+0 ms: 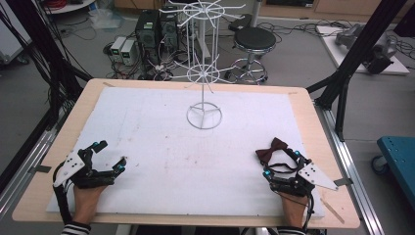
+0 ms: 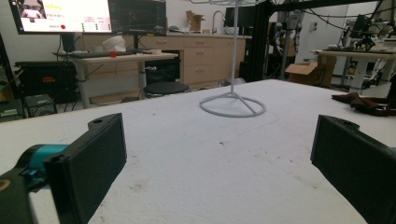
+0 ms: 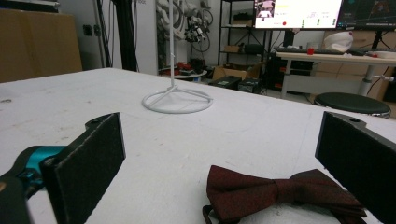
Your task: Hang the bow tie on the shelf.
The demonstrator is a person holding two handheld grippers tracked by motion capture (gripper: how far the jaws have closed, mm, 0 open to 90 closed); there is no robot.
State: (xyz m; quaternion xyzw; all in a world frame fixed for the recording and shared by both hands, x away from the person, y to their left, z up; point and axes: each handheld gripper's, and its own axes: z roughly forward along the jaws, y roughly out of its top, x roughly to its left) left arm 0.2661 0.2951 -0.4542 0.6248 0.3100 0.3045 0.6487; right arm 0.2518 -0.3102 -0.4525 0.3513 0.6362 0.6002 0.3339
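Right tongs (image 1: 281, 162) gape wide around the flat-lying bow tie (image 3: 280, 192)

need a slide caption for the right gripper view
Open right gripper low over the white mat, dark red bow tie between its jaws, white wire stand behind.

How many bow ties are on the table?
1. The dark red bow tie lies flat on the white mat, near the right edge, between the open fingers of the right gripper.
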